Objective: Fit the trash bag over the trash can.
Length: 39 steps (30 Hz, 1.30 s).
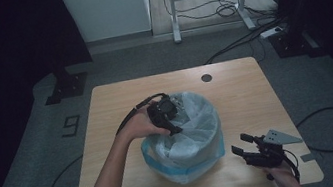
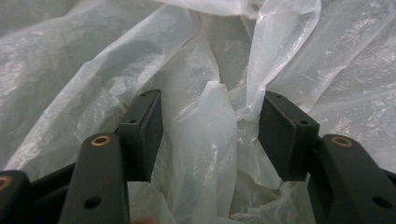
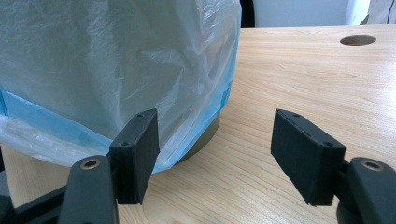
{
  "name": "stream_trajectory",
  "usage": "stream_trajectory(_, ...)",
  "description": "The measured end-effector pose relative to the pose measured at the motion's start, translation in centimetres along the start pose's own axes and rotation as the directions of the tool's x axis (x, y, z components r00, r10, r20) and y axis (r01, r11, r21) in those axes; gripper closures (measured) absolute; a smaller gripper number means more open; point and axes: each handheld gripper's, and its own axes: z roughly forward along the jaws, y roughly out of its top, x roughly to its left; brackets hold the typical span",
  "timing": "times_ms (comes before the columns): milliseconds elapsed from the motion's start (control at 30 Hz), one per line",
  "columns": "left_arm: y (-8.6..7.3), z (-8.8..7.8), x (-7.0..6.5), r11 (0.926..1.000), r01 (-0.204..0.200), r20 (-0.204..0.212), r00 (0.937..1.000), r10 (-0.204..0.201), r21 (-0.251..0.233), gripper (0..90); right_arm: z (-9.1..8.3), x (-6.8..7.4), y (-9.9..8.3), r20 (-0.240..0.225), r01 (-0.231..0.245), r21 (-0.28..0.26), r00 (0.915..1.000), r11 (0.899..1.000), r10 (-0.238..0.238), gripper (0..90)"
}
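Lining the bin (image 1: 188, 163), mid-tabletop (image 1: 239, 87). Best to pinch one fold of bag (image 1: 188, 130), press it down flat inside. Left tongs (image 1: 173, 123) down in the bin, half apart, film between, right pad grazing plastic, nothing clamped. Right tongs (image 1: 241, 144) near right, apart, empty, clear of the bin.

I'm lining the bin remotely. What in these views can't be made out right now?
- Bottom of the round bin: the crumpled translucent white plastic bag liner covers it in the high view.
- Left hand-held gripper: left gripper view shows a fold of liner between its open jaws; whether the pads touch it is unclear.
- Bin wall: draped plastic with a blue band hides it in the right gripper view.
- Right hand-held gripper: dim and small in the high view.
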Motion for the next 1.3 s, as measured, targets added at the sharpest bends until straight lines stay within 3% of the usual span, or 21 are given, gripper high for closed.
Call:
stream_trajectory(167,-0.1,-0.1,-0.1,1.0,-0.005,-0.003,1.0,0.005,-0.007,40.7,-0.1,-0.1,0.0,0.01,-0.008,-0.002,0.9999,1.0,0.008,31.5)
stream_trajectory(267,-0.5,-0.7,-0.2,0.9984,0.001,-0.003,1.0,-0.001,-0.057,40.0,-0.2,-0.3,0.0,0.015,-0.011,-0.004,0.9998,1.0,0.012,31.5)
stream_trajectory(433,-1.5,-2.6,-0.7,0.979,0.014,-0.003,0.9999,-0.015,-0.203,38.3,-0.1,-0.3,0.0,0.017,-0.007,-0.002,0.9998,1.0,0.007,31.5)
stream_trajectory(600,-2.9,-4.4,-1.7,0.9442,0.041,-0.013,0.9988,-0.048,-0.327,36.4,-0.1,-0.2,0.0,0.02,-0.005,0.0,0.9998,1.0,0.005,31.4)
stream_trajectory(833,-5.7,-5.9,-3.4,0.8701,0.104,0.002,0.9931,-0.117,-0.482,34.7,-0.3,-0.4,-0.1,0.037,-0.006,0.0,0.9993,1.0,0.006,31.4)
stream_trajectory(967,-7.5,-6.3,-4.3,0.8348,0.124,0.01,0.9901,-0.14,-0.536,34.0,-0.5,-0.5,-0.1,0.047,-0.011,-0.001,0.9988,1.0,0.011,31.4)
stream_trajectory(1067,-8.8,-6.4,-4.9,0.8235,0.126,0.001,0.9885,-0.151,-0.553,33.7,-0.4,-0.6,-0.2,0.05,-0.011,0.002,0.9987,1.0,0.011,31.4)
stream_trajectory(1133,-9.8,-6.3,-5.3,0.8086,0.134,-0.004,0.9861,-0.166,-0.573,33.6,-0.4,-0.6,-0.2,0.055,-0.006,0.008,0.9985,1.0,0.005,31.4)
stream_trajectory(1267,-11.9,-6.1,-5.7,0.7739,0.169,0.004,0.9775,-0.211,-0.61,33.4,-0.2,-0.6,-0.4,0.059,0.002,0.019,0.9983,1.0,-0.003,31.4)
stream_trajectory(1300,-12.6,-6.0,-5.7,0.7615,0.183,0.009,0.974,-0.227,-0.622,33.2,-0.2,-0.6,-0.4,0.058,0.005,0.021,0.9983,1.0,-0.006,31.4)
